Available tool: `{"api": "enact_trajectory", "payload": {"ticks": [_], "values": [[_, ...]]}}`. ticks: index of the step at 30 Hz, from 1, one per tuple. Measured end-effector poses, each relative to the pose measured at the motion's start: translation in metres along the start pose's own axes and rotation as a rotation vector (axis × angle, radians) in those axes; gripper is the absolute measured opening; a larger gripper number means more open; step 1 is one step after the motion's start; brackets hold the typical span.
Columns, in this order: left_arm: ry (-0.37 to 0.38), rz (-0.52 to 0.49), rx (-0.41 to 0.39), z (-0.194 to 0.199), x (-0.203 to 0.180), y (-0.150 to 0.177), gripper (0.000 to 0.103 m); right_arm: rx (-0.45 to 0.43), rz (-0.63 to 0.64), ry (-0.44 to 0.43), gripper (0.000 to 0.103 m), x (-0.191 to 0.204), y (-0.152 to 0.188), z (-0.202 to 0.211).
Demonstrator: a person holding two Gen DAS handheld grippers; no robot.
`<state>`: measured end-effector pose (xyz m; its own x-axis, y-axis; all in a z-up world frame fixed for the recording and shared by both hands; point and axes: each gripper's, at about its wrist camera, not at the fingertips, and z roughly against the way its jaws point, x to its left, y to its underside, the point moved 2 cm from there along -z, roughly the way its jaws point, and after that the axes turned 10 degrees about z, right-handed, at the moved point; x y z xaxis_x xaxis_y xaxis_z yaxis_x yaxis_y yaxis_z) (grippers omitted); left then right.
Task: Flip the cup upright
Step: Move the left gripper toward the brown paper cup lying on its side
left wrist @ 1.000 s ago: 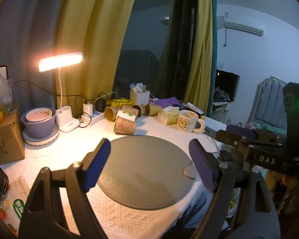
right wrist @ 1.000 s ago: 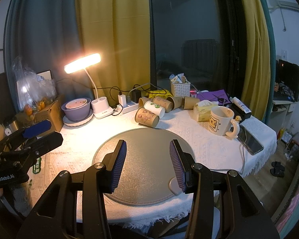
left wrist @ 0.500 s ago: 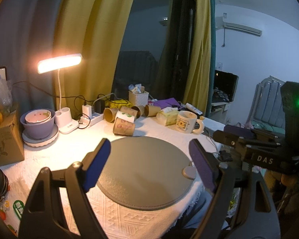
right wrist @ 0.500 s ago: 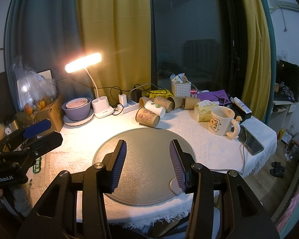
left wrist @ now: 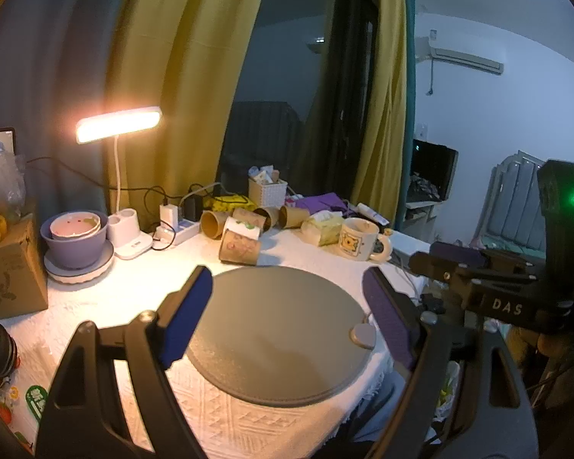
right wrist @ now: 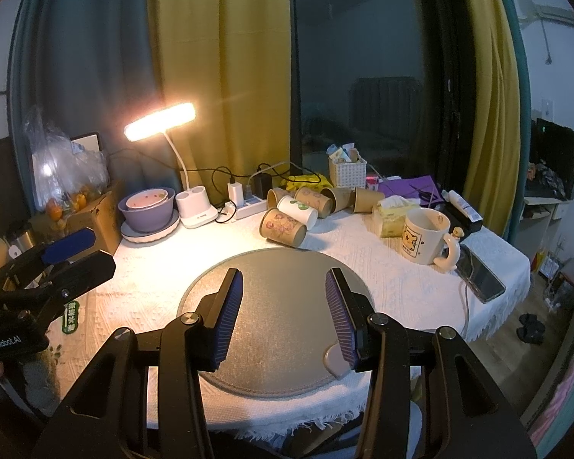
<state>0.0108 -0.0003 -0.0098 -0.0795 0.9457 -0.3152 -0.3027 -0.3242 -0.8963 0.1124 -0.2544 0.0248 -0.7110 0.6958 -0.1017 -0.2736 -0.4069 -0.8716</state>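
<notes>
While both claws hover above the round grey mat (right wrist: 275, 267), the brown paper cup (right wrist: 282, 227) lies on its side on the white tablecloth (right wrist: 394, 267) just beyond the mat's far edge. Behind it lies a white cup (right wrist: 301, 206), also tipped over. The left gripper (left wrist: 287, 317) stands wide apart, empty; the right gripper (right wrist: 284, 315) is parted too, holding nothing. A bear mug (right wrist: 426, 235) stands upright to the right.

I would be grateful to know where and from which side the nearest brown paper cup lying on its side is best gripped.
Probably grip the brown printed paper cup across the middle of its side wall, coming from above. It lies tipped over just beyond the round grey mat, open mouth towards the left, so the curved wall faces up. The white paper cup crowds it behind. The right gripper is open and empty, and looks better placed.
</notes>
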Motion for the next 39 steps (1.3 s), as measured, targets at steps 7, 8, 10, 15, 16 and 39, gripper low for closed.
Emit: {"api": "enact_trajectory", "payload": {"ticks": [7,8,10,15,16,39], "values": [[-0.006,0.003,0.015,-0.004,0.002,0.003,0.082,0.014,0.014,-0.005,0.048,-0.001,-0.001,-0.008],[-0.008,0.003,0.018,-0.006,0.003,0.003,0.082,0.017,0.016,-0.006,0.048,-0.002,0.000,-0.010],[-0.018,-0.001,0.038,-0.013,0.002,0.005,0.082,0.028,0.018,-0.011,0.048,-0.005,0.001,-0.017],[-0.050,0.009,0.105,-0.043,0.009,0.005,0.082,0.066,0.019,-0.034,0.048,-0.014,0.005,-0.043],[-0.052,0.012,0.115,-0.048,0.011,0.005,0.082,0.075,0.017,-0.040,0.048,-0.016,0.005,-0.050],[-0.214,0.162,0.323,-0.237,0.059,-0.009,0.082,0.193,0.006,-0.120,0.048,-0.092,-0.011,-0.202]]}}
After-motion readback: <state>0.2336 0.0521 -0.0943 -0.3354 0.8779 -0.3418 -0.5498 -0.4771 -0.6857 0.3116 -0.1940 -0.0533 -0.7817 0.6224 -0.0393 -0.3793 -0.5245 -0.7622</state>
